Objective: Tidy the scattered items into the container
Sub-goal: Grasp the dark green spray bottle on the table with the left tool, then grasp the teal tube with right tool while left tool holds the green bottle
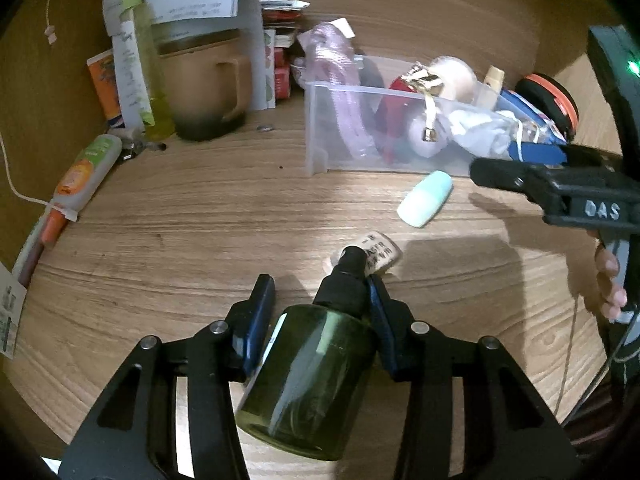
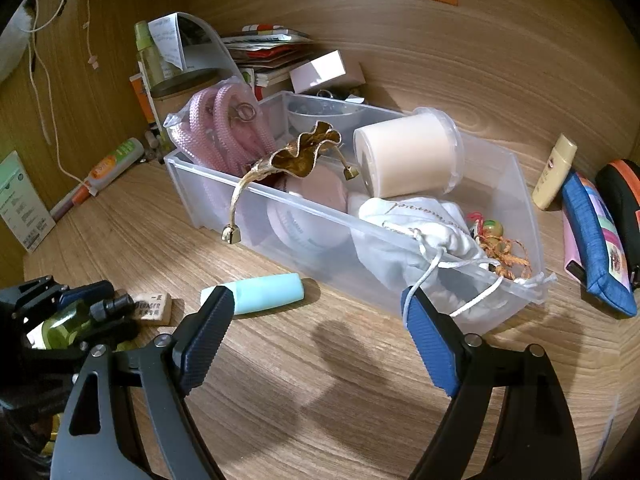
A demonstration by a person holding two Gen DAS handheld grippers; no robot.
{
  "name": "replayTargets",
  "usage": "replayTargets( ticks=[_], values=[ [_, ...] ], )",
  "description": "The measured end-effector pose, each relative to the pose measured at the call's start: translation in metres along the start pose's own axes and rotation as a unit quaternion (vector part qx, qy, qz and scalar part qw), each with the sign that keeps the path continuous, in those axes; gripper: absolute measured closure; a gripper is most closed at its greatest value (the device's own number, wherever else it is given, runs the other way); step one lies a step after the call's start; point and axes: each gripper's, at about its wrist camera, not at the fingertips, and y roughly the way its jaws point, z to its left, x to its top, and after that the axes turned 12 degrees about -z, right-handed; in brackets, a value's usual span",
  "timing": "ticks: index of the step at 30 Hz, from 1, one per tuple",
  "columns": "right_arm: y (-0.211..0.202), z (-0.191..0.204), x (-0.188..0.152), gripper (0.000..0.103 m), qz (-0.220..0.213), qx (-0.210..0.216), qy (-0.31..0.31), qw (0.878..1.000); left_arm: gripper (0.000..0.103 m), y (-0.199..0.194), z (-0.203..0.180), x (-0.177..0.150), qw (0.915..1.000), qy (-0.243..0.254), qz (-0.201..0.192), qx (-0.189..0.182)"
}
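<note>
My left gripper (image 1: 320, 292) is shut on a dark green spray bottle (image 1: 308, 376), lifted tilted above the desk; it also shows in the right wrist view (image 2: 64, 324). A tan eraser (image 1: 378, 254) (image 2: 151, 309) lies just beyond the bottle's black nozzle. A mint-green tube (image 1: 425, 198) (image 2: 264, 288) lies in front of the clear plastic bin (image 1: 320, 136) (image 2: 188, 176), which holds pink rope (image 2: 224, 132), a gold pouch (image 2: 304, 156), a cream candle (image 2: 404, 156) and a white drawstring bag (image 2: 408, 220). My right gripper (image 2: 316, 320) is open and empty, near the bin's front wall; it also appears in the left wrist view (image 1: 520, 172).
A brown mug (image 1: 200, 80), a yellow-green bottle (image 1: 148, 64), papers and boxes stand at the back left. An orange-labelled tube (image 1: 86, 172) lies at the left. A blue pouch (image 2: 596, 240), a black-orange case (image 2: 624, 200) and a cream bottle (image 2: 556, 172) lie right of the bin.
</note>
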Motion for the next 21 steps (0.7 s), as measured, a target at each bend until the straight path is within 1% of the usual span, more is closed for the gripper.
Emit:
replayTargets(
  ticks=[7, 9, 14, 18, 21],
  values=[
    [-0.011, 0.008, -0.002, 0.019, -0.011, -0.008, -0.014, 1.000, 0.057, 0.005, 0.020, 0.013, 0.9993, -0.038, -0.002, 0.009],
    [-0.014, 0.013, -0.002, 0.019, -0.017, -0.011, -0.024, 1.000, 0.057, 0.003, 0.025, 0.020, 0.9988, -0.046, -0.010, 0.008],
    [-0.019, 0.020, -0.001, 0.019, -0.025, -0.025, -0.042, 0.998, 0.057, -0.002, 0.025, 0.034, 0.9984, -0.046, -0.033, 0.001],
    [-0.026, 0.019, 0.000, 0.019, -0.033, -0.022, -0.028, 0.999, 0.057, -0.006, 0.023, 0.049, 0.9977, -0.040, -0.053, -0.013],
    [-0.028, 0.020, 0.001, 0.019, -0.029, -0.019, -0.028, 0.999, 0.057, -0.009, 0.024, 0.059, 0.9966, -0.043, -0.066, -0.023]
  ],
)
